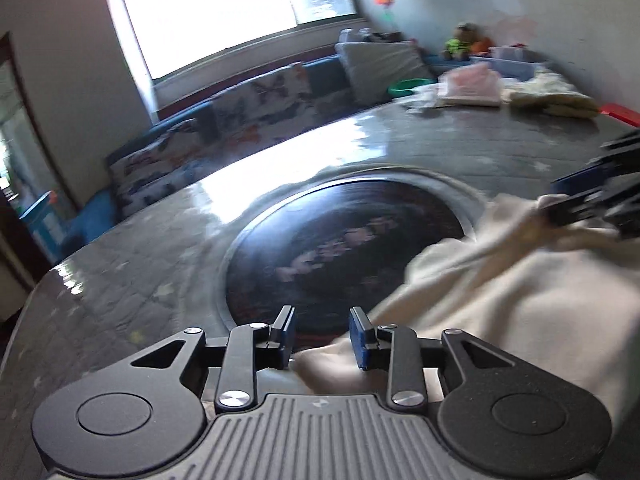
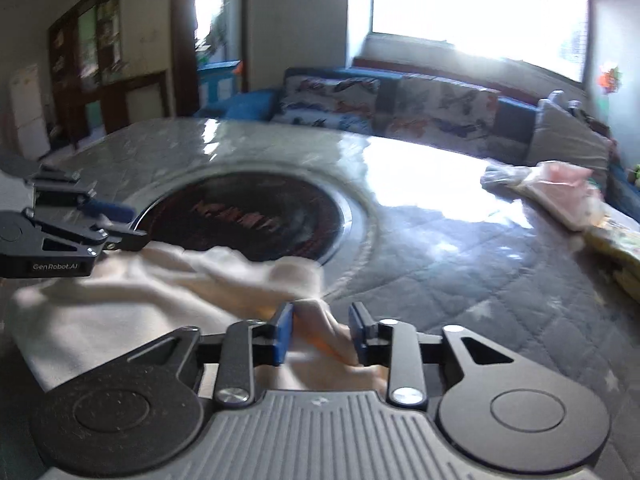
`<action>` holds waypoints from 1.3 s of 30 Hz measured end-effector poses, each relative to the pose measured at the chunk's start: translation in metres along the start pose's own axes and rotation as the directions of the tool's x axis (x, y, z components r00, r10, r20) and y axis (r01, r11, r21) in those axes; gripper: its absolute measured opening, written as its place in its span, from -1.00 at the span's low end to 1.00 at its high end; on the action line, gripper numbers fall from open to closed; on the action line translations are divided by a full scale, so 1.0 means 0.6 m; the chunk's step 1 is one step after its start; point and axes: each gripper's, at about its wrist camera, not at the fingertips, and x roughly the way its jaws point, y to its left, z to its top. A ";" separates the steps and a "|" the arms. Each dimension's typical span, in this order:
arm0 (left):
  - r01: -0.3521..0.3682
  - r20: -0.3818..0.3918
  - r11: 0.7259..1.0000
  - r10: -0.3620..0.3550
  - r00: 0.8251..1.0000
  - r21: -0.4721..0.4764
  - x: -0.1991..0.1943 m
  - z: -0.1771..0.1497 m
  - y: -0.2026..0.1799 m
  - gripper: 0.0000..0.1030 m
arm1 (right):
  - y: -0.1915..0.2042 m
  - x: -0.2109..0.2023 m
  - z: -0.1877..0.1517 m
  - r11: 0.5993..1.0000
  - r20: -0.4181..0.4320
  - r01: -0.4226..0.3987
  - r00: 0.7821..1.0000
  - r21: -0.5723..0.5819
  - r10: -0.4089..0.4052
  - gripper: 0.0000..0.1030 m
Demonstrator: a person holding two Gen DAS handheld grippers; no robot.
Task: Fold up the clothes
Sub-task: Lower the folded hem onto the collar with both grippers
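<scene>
A cream-white garment [image 1: 520, 300] lies crumpled on the round table, partly over its dark centre disc [image 1: 344, 248]. My left gripper [image 1: 322, 336] is open, with an edge of the garment lying between its blue pads. My right gripper [image 2: 320, 334] is open around a raised fold of the garment [image 2: 160, 292]. In the left wrist view the right gripper [image 1: 580, 200] shows at the right edge over the cloth. In the right wrist view the left gripper [image 2: 116, 224] shows at the left over the garment's far edge.
The table has a grey quilted cover [image 2: 480, 280] under glossy plastic. Folded pink and yellow clothes [image 1: 472, 88] and a red item [image 1: 620, 114] sit at its far right. A sofa with butterfly cushions [image 1: 240, 120] stands behind under a bright window.
</scene>
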 end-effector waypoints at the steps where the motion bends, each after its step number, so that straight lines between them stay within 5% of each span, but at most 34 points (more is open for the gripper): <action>1: -0.019 -0.005 1.000 0.019 1.000 -0.021 -0.002 -0.002 0.008 -0.36 | -0.005 -0.010 -0.001 1.000 0.013 0.008 1.000 0.018 -0.008 -0.36; 5: -0.051 0.006 0.994 0.052 0.999 -0.098 -0.035 -0.008 0.022 -0.37 | -0.014 -0.047 -0.007 0.999 0.049 0.004 0.999 0.040 -0.005 -0.38; 13: 0.099 0.047 0.988 -0.094 0.994 -0.117 -0.092 -0.021 -0.021 -0.35 | -0.025 -0.020 -0.027 0.996 -0.026 -0.015 1.000 0.091 0.017 -0.53; 39: 0.015 -0.020 0.979 -0.019 1.000 -0.204 -0.034 -0.023 -0.006 -0.35 | 0.079 0.050 0.041 0.996 -0.036 -0.089 0.995 -0.023 0.088 -0.34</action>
